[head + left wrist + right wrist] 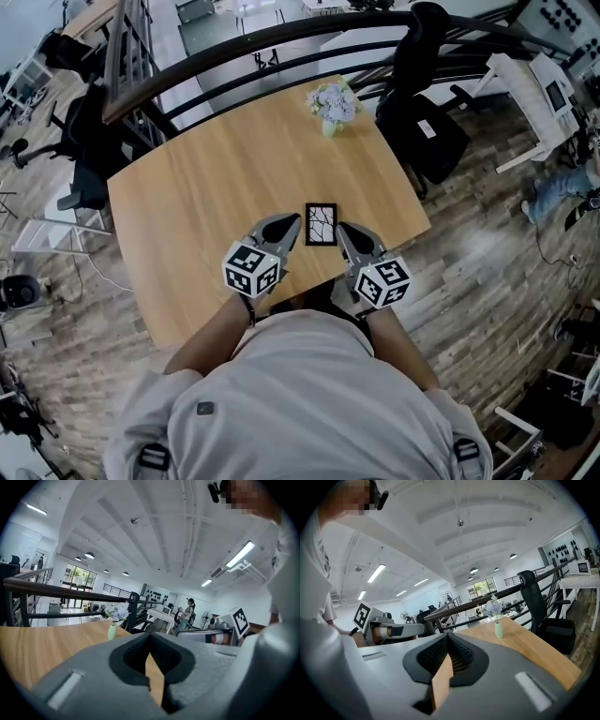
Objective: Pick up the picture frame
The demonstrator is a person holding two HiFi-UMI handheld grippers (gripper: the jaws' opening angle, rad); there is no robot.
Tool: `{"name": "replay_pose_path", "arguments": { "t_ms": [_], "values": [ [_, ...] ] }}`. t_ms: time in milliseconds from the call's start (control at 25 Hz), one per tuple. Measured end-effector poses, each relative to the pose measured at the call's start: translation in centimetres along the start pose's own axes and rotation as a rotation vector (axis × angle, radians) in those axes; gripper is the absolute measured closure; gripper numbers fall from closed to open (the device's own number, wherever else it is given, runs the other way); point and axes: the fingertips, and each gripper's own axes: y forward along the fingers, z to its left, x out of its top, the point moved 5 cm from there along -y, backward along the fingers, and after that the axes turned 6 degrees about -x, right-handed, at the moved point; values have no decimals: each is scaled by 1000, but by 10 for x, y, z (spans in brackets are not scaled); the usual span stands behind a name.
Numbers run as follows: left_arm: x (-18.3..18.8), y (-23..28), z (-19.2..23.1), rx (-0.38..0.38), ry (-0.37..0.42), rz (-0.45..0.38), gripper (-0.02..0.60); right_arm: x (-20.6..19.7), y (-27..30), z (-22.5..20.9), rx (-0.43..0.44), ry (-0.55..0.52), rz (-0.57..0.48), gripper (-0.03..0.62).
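**Left gripper** (150,638): jaws clenched tip to tip, nothing between them. Only a sliver of wooden tabletop showed through the notch behind the pads. Its tip lay low over the table at 9 o'clock of the picture frame, just beside the frame's left edge. Contact could not be made out. Its marker cube (251,269) sat at the rear, toward 6 o'clock.

**Right gripper** (449,638): jaws likewise pressed together and empty, with ribbed pads meeting at the tip. The tip stood at 3 o'clock of the frame, just beside its right edge, and touch was again uncertain. Its marker cube (382,282) was behind it, toward 5 o'clock.

**Picture frame** (321,224): small, black-bordered, with a pale panel bearing a dark branching pattern. It lay flat on the table between the two gripper tips, near the table's edge on the person's side, and was not lifted.

**Table** (216,178): light wood with rounded corners.

**Vase of pale flowers** (333,105): upright at 12 o'clock of the frame, well apart from it, near the table's far edge.

**Office chair** (424,103): black, at 1 o'clock of the frame, off the table's far right corner.

**Railing** (225,58): dark and curved, running past the table's far side from 10 to 1 o'clock.

**Person's grey shirt** (300,403): at 6 o'clock in the head view, with forearms reaching forward to both grippers.
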Motion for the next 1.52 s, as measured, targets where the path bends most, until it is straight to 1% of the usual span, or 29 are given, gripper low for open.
{"name": "replay_pose_path", "arguments": {
  "t_ms": [200,360,480,640,720,880,1000,1120,1240,1400,1520],
  "values": [
    [-9,32,22,44,-52,28,578,-1,27,-36,17,-5,77,579],
    [-29,52,44,90,-106,88,571,-10,50,-59,21,2,136,563],
    [-47,67,57,115,-159,128,560,-27,62,-79,20,26,192,548],
    [-75,93,68,131,-229,180,549,-63,77,-113,27,57,304,531],
    [-90,104,75,139,-255,212,541,-77,83,-126,25,62,341,525],
    [-123,109,90,163,-303,289,517,-101,98,-133,27,61,395,514],
    [-148,114,96,181,-336,338,500,-123,105,-141,24,81,436,505],
    [-172,119,94,181,-369,377,491,-146,103,-151,0,117,482,490],
    [-189,123,101,188,-388,409,485,-166,110,-160,-25,148,524,482],
    [-214,128,110,200,-416,466,474,-192,118,-165,-29,188,573,476],
    [-230,133,118,212,-435,492,466,-207,124,-169,-41,206,596,470]
  ]
}}
